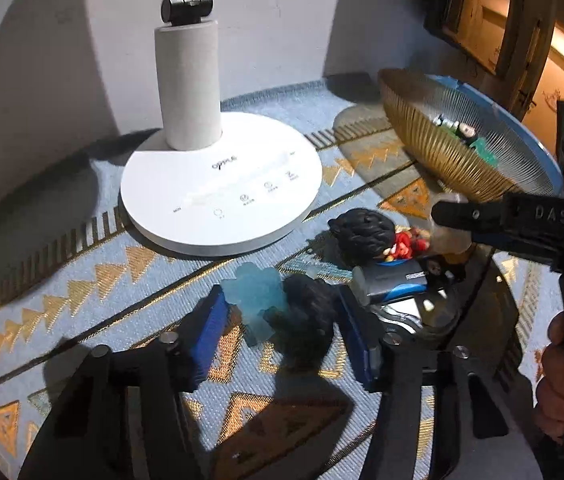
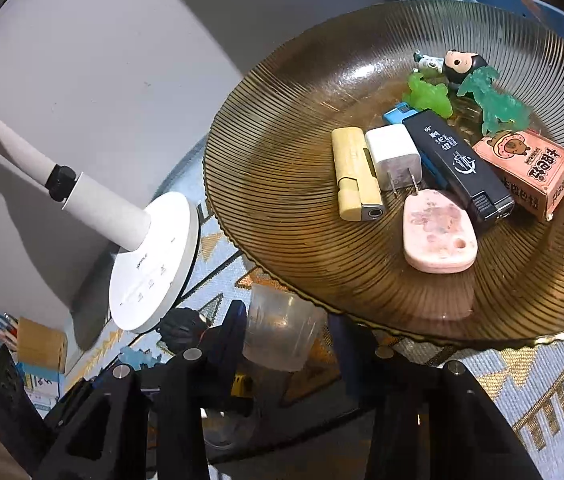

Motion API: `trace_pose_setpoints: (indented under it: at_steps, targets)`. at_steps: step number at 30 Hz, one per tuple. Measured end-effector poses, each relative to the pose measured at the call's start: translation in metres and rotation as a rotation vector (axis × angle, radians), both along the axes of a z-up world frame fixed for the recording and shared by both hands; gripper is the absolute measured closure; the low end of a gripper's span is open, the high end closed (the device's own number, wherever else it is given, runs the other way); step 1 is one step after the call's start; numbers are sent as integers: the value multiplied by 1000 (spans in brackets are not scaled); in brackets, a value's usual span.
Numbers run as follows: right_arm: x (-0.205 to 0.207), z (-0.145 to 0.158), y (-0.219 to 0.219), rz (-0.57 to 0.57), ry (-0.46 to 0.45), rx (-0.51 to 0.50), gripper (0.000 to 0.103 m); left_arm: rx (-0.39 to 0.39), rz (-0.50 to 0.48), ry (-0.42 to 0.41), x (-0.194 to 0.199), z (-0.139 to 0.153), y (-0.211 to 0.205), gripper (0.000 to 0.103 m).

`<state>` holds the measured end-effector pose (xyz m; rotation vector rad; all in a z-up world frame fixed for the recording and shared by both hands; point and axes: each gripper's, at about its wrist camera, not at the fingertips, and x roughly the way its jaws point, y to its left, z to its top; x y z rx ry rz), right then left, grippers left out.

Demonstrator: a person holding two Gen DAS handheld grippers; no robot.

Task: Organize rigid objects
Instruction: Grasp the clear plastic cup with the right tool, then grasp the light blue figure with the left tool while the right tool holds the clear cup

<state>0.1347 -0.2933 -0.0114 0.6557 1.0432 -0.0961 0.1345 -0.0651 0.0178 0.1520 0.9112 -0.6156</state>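
Blue-padded left hand-held gripper [image 1: 282, 320] flanks the black figurine [image 1: 305, 316] on the mat.

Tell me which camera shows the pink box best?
The right wrist view: the pink box lies in full sight in the ribbed glass bowl. In the left wrist view the bowl's wall hides it.

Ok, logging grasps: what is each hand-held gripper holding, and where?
Right hand-held gripper: plastic cup, pinched across its side walls. Left hand-held gripper: blue figure and black figure between its pads; grip unclear.
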Motion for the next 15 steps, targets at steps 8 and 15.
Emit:
trace_pose_setpoints:
  at_steps: [8, 15]
  targets:
    - [-37, 17, 0, 145, -59, 34, 62, -33, -16, -7, -47, 9, 20, 55]
    - [-91, 47, 18, 351, -167, -191, 62, 23, 37, 24, -81, 3, 30, 45]
